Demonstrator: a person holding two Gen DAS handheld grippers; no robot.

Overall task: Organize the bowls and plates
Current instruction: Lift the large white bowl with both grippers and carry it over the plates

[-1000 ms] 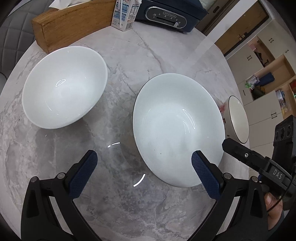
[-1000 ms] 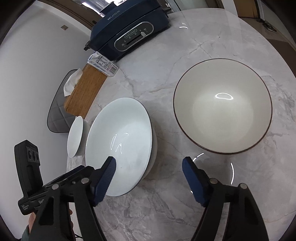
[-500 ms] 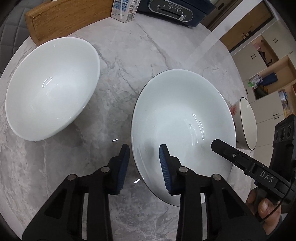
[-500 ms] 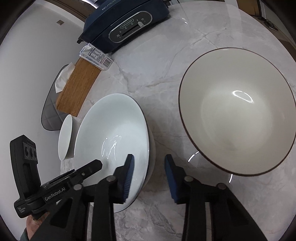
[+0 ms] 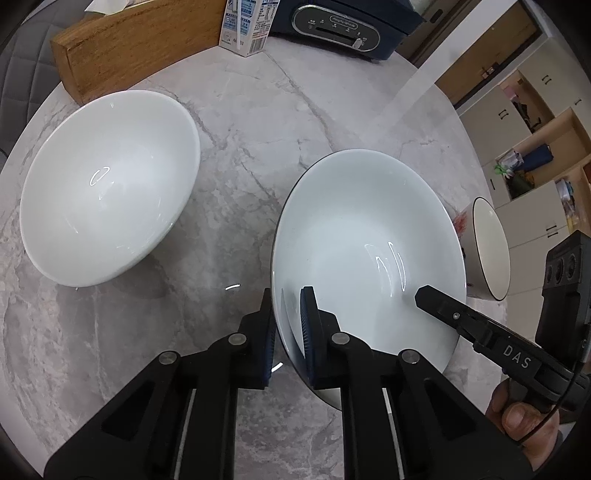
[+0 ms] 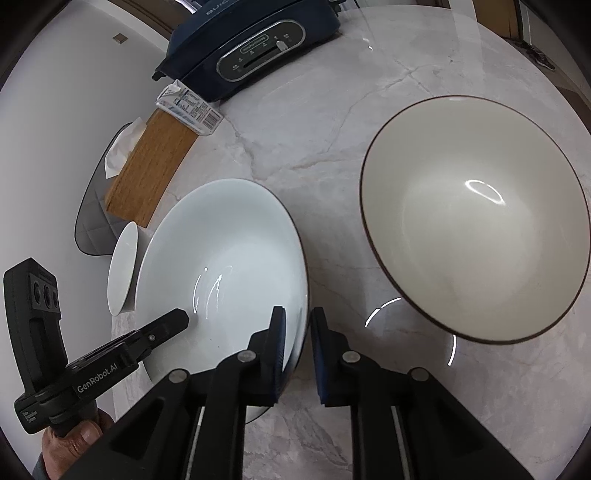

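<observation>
Landmark: the pale blue-white deep plate (image 5: 369,251) w/ a thin dark rim, mid-tabletop. Both claws have just been closing, and now both pinch that plate's rim. A sec ago they hung spread wide over the table, nothing between the pads. Now the left gripper (image 5: 288,325) has one pad inside the plate and one outside, on the plate's near-left edge. The right gripper (image 6: 297,343) clamps the opposite near edge the same way in the right wrist view, inner pad on the glaze, outer pad just off the underside; contact there looks tight but a thin gap can't be ruled out.

Plate sits on the marble table (image 5: 258,122), apparently not lifted yet, though the underside is hidden.

Other task items rel. to the plate: the white bowl (image 5: 107,188) stands apart on its left; the cream bowl (image 6: 476,221) w/ brown rim stands near on its right. Neither touches it.

Behind the plate, far edge of table: wooden tissue box (image 5: 133,44), milk carton (image 5: 247,26), navy appliance (image 5: 343,26).

Meaning for the task: reach and grasp look done; a two-handed hold suggests a lift next, probably to stack or nest w/ one of the bowls. Which one can't be told. Slick glaze = slip risk if the hands rise unevenly.
</observation>
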